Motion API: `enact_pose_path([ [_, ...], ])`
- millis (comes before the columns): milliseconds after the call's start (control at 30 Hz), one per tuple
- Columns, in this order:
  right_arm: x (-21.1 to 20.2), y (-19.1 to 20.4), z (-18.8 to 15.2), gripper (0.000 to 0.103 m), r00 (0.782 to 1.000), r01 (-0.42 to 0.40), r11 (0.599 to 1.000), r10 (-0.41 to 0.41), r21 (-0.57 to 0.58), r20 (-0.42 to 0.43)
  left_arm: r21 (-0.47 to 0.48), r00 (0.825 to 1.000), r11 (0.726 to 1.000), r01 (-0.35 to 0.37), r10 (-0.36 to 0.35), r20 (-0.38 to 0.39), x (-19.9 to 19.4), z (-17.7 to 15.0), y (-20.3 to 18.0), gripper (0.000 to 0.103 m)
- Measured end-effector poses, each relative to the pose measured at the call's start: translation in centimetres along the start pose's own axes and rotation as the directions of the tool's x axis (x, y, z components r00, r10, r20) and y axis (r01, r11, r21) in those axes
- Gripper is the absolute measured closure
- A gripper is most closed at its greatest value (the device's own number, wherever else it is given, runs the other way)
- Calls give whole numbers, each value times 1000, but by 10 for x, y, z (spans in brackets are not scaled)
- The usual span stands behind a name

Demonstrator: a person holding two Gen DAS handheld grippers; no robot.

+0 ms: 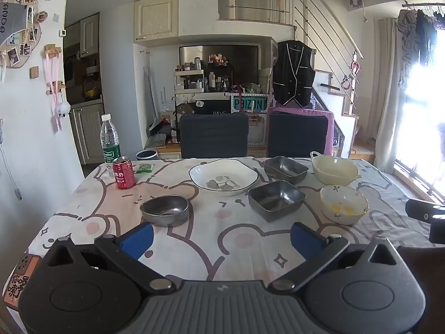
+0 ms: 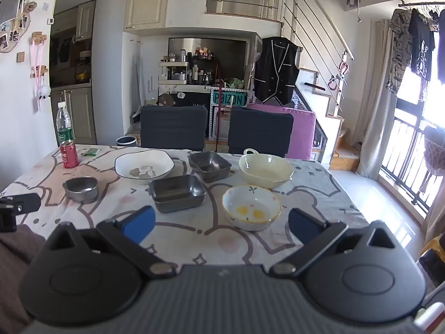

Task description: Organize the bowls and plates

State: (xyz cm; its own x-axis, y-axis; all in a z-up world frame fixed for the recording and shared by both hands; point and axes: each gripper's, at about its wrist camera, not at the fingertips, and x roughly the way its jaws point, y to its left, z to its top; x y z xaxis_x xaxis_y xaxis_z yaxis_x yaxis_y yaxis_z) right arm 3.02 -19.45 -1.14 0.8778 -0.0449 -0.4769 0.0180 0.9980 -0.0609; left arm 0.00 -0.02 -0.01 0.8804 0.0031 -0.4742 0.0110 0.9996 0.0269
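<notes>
on the bench (image 1: 211,239), covered with a cloth of cartoon bears, six dishes stand apart from each other. a white squarish plate (image 1: 223,177) with a dark rim and a grey leaf print is near the middle at the far side. right of it stand two dark metal square bowls, the far one (image 1: 285,169) and the near one (image 1: 276,200). further right are a pale yellow bowl (image 1: 334,170) with small handles and, nearer, a white bowl (image 1: 344,204) with yellow spots inside. a small rounded metal bowl (image 1: 164,210) stands alone at the left, near a red can (image 1: 123,173) and a water bottle (image 1: 110,139). the left gripper (image 1: 221,240) and the right gripper (image 2: 221,224) are both released, with jaws wide and nothing between them, above the near edge.
</notes>
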Motion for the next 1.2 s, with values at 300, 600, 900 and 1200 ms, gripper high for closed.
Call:
enact_pose_path([
  [300, 0, 0, 0, 0, 1000, -1, 1000, 1, -5, -7, -5, 1000, 1000, 3, -3, -8, 1, 1, 0, 0],
  [600, 1, 0, 0, 0, 1000, -2, 1000, 2, -5, -9, -6, 1000, 1000, 1, -1, -10, 4, 0, -2, 0],
  [900, 1, 0, 0, 0, 1000, -2, 1000, 2, -5, -10, -6, 1000, 1000, 2, -2, -10, 4, 0, -2, 0],
  [1200, 2, 0, 0, 0, 1000, -2, 1000, 2, -5, -12, -6, 1000, 1000, 2, -2, -11, 4, 0, -2, 0],
])
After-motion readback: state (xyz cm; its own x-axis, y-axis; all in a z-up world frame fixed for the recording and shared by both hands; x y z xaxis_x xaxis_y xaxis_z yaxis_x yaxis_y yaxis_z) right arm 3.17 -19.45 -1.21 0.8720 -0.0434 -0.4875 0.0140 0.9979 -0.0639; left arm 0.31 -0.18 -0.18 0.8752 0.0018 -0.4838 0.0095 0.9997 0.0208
